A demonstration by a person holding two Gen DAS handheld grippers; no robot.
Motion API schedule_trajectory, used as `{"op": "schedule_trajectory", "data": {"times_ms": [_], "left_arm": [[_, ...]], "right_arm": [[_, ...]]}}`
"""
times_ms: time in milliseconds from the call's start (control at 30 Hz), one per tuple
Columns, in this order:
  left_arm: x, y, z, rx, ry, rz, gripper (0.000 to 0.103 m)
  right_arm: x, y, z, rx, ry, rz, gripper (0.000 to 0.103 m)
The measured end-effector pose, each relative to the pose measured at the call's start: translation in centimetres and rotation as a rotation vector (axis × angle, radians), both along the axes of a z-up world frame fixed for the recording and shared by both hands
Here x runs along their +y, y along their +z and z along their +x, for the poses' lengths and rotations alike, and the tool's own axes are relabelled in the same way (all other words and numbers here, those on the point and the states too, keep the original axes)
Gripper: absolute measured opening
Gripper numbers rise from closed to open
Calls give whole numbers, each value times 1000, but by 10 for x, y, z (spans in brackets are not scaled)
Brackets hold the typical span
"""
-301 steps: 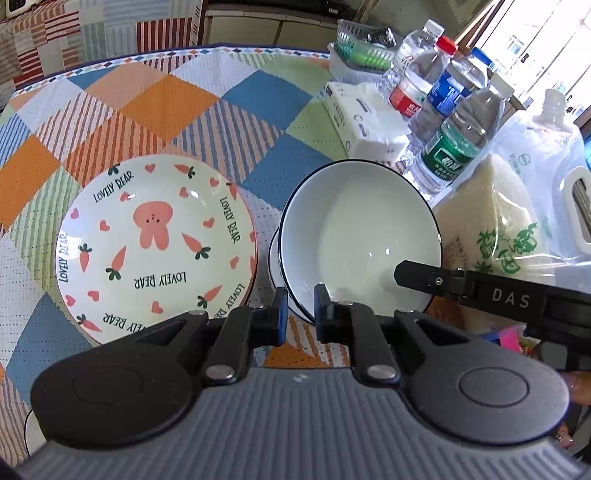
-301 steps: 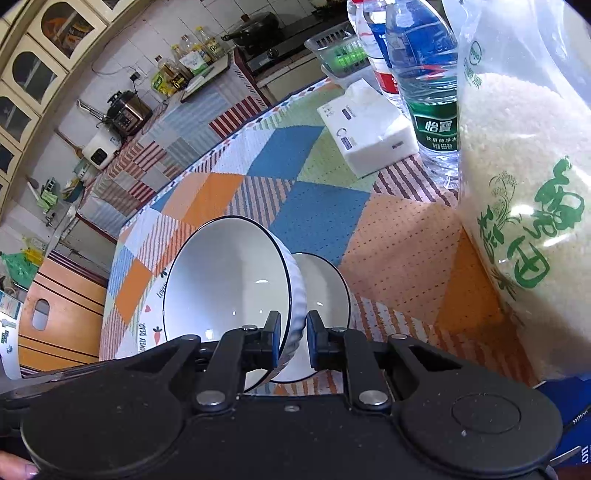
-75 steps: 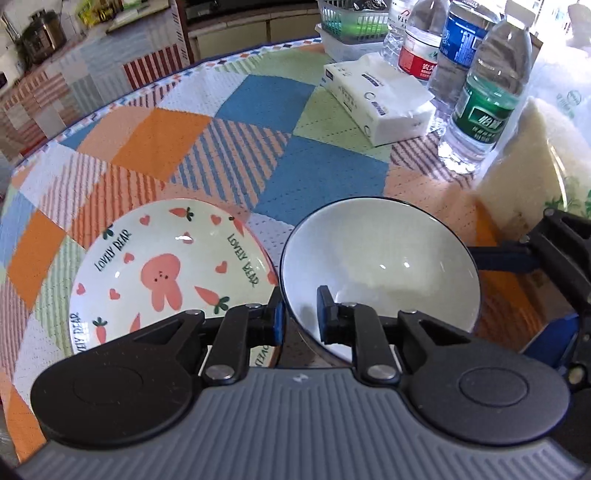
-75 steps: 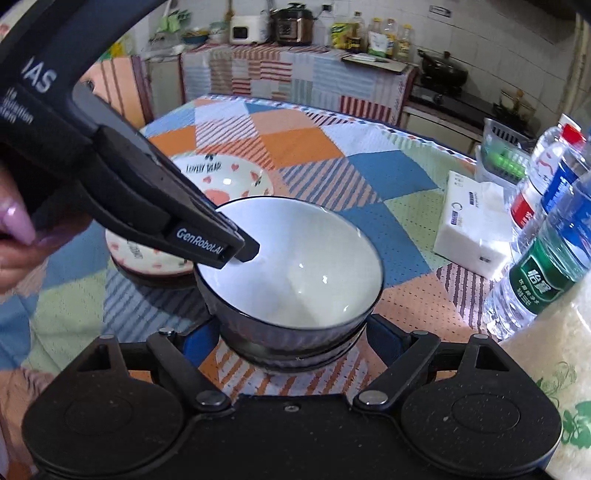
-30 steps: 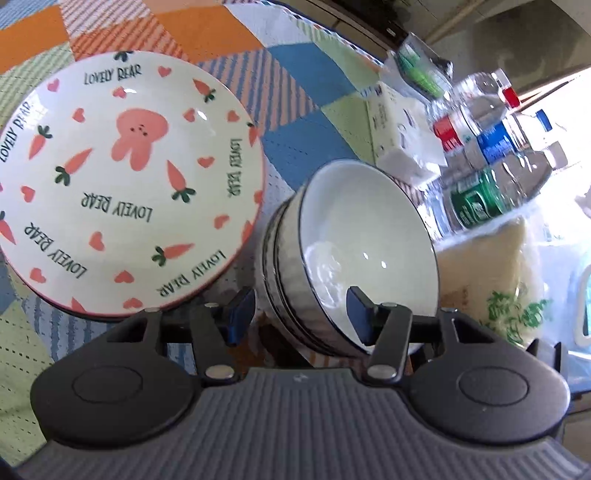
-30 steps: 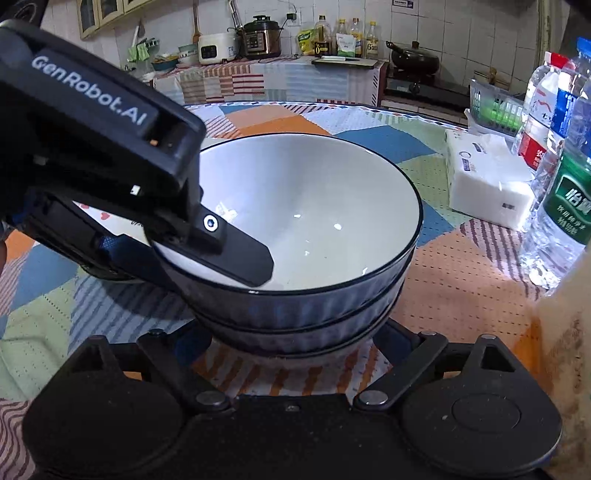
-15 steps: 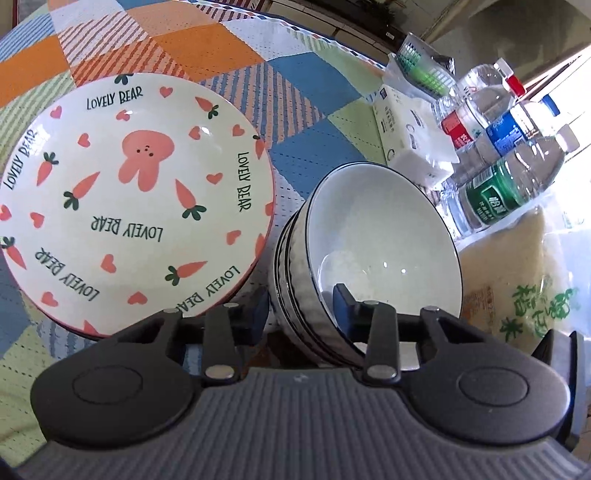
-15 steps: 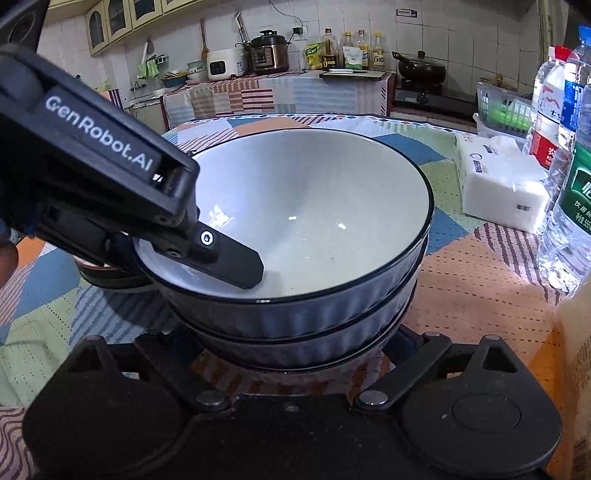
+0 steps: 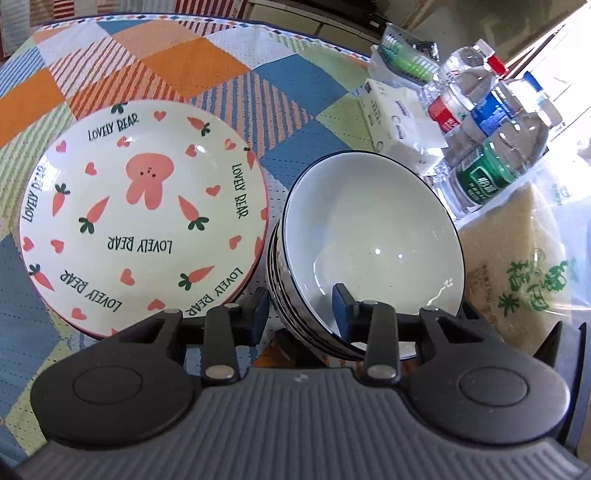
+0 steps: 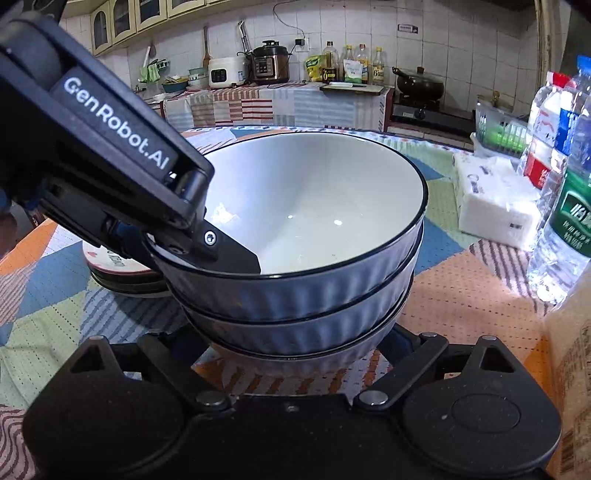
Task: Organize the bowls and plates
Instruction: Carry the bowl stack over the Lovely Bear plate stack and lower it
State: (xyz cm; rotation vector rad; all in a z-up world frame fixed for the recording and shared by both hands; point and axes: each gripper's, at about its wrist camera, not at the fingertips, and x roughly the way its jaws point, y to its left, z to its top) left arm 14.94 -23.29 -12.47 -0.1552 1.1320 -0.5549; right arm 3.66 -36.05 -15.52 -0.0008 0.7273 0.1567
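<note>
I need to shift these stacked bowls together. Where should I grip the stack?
Probably pinch the bowl stack by its wall at the rim, from above on the plate side: one finger inside, one outside. The nested walls sit close together.

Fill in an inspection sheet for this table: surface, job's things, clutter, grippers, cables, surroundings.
Surface: patchwork tablecloth.
Job's things: nested ribbed bowls; stacked bunny plates beside them.
Clutter: tissue pack, water bottles, rice bag, green basket.
Grippers: left gripper, jaws have just been closing, pinches the bowls' wall; right gripper spread around the stack's base, contact hidden.
Cables: cord to wall socket.
Surroundings: kitchen counter with cookers, bottles.
</note>
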Motion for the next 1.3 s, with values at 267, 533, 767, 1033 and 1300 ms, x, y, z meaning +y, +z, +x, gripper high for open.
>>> {"op": "schedule_trajectory", "data": {"times_ms": [267,533,767,1033,1300], "left_arm": [[14,39,-11,-40,-30,-12,35],[38,91,-22,-154,-54,15,35],[74,114,-12,-200,-3,7,35],[105,104,16,-205,45,45,35],[119,77,47,-173,78,64,35]], "right_arm": [[14,30,-18,-52,-19,-42,96],[32,70,-20,-142,9,-44,96],[56,94,-3,-204,70,-61,96],[86,93,33,-200,144,-48,95],[103,71,61,-161,188,-45,95]]}}
